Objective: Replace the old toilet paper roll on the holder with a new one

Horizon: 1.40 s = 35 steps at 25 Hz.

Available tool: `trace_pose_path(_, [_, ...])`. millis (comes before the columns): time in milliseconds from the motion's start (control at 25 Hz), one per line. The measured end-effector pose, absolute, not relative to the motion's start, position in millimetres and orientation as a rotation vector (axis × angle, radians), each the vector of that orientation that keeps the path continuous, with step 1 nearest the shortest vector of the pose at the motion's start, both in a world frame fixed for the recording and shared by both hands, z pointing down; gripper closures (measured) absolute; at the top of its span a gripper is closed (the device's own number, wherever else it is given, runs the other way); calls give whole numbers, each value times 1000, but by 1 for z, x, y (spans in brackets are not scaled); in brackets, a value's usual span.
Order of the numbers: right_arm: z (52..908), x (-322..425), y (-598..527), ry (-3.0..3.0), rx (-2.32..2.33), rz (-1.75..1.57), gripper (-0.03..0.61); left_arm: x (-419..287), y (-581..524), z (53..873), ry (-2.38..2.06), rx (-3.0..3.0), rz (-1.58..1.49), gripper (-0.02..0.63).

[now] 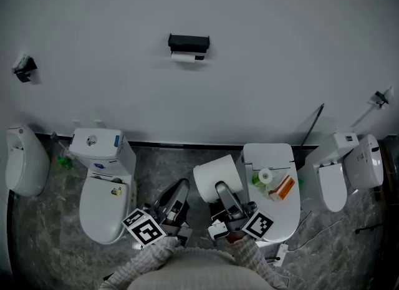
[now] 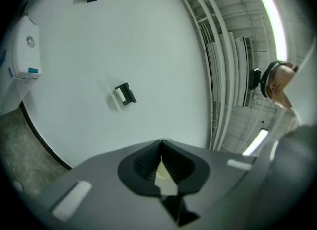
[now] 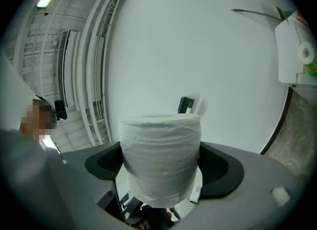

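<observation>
1. New roll (image 1: 216, 175): clamped between the wide-spread jaws of the right gripper (image 1: 224, 190), pads pressing on its sides; held low over the floor, well short of the wall (image 1: 287, 45).
2. Left gripper (image 2: 161, 150): jaws fully together, nothing between them; held just beside the right one, pointed toward the wall.
3. Holder (image 1: 189, 40): black, mounted high on the wall, well apart from both grippers.
4. Old roll (image 1: 184, 58): thin, white, in place under the holder, untouched.
5. Done, judging from this: new roll fetched and firmly in hand.
6. Left to do, most likely: approach to the holder, removal of the old roll with the free left gripper, seating of the new roll in its place.
7. Overall: early stage; swap itself not yet begun.
</observation>
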State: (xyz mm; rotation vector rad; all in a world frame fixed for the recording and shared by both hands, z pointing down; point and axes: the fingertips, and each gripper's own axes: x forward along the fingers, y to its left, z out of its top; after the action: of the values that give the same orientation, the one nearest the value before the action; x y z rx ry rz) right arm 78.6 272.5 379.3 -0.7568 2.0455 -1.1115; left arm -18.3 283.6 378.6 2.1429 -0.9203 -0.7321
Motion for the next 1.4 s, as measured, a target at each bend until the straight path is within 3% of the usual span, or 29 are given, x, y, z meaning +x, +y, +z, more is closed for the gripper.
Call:
trace_pose_path(600, [363, 27, 61, 1994, -795, -1069, 121, -72, 71, 362, -865, 2185, -691, 617])
trace_pose_path(1400, [362, 36, -67, 2015, -806, -1117, 121, -71, -68, 356, -897, 2153, -728, 617])
